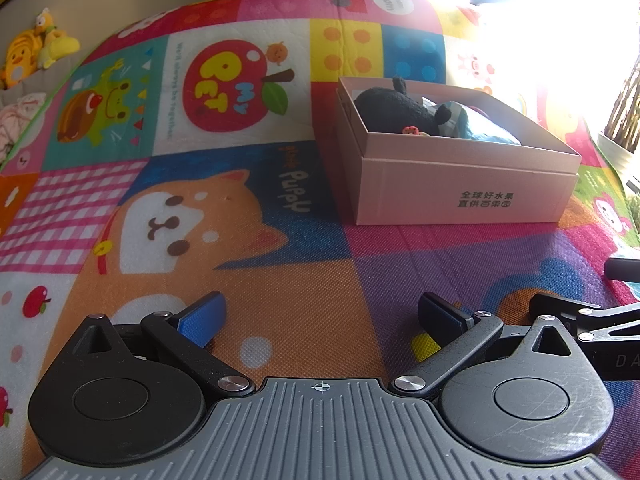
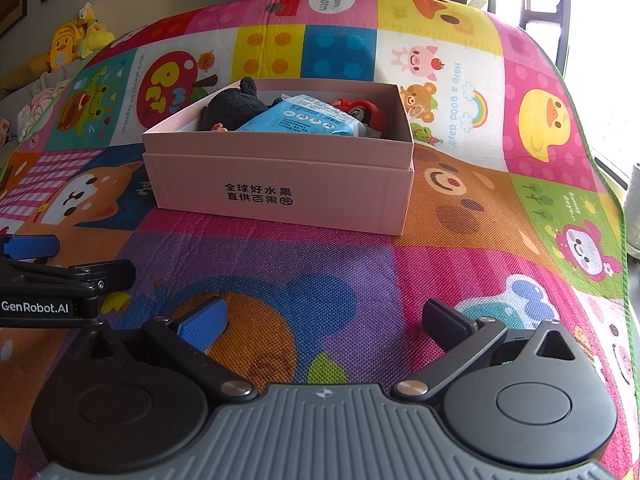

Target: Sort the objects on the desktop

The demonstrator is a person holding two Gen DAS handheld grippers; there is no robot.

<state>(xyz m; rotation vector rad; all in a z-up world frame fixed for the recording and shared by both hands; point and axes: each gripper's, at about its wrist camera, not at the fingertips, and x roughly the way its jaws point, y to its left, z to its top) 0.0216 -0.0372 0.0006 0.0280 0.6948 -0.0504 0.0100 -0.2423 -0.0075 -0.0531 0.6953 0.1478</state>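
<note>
left claw (image 1: 322,320): spread, empty | right claw (image 2: 326,322): spread, empty | box (image 2: 280,196): black plush (image 2: 234,108) half-hidden | window: glare-washed

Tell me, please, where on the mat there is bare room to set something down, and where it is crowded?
Bare: the play mat between the pink box and both open grippers, left gripper, right gripper; also mat left of the box and right of it. Crowded: inside the box, filled by black plush, blue packet, red toy.

The box (image 2: 280,184) wall hides the lower parts of the black plush toy (image 2: 236,110), blue packet (image 2: 300,120) and red toy (image 2: 364,114). Window glare (image 1: 552,20) washes out the mat's (image 1: 472,20) far right corner.
</note>
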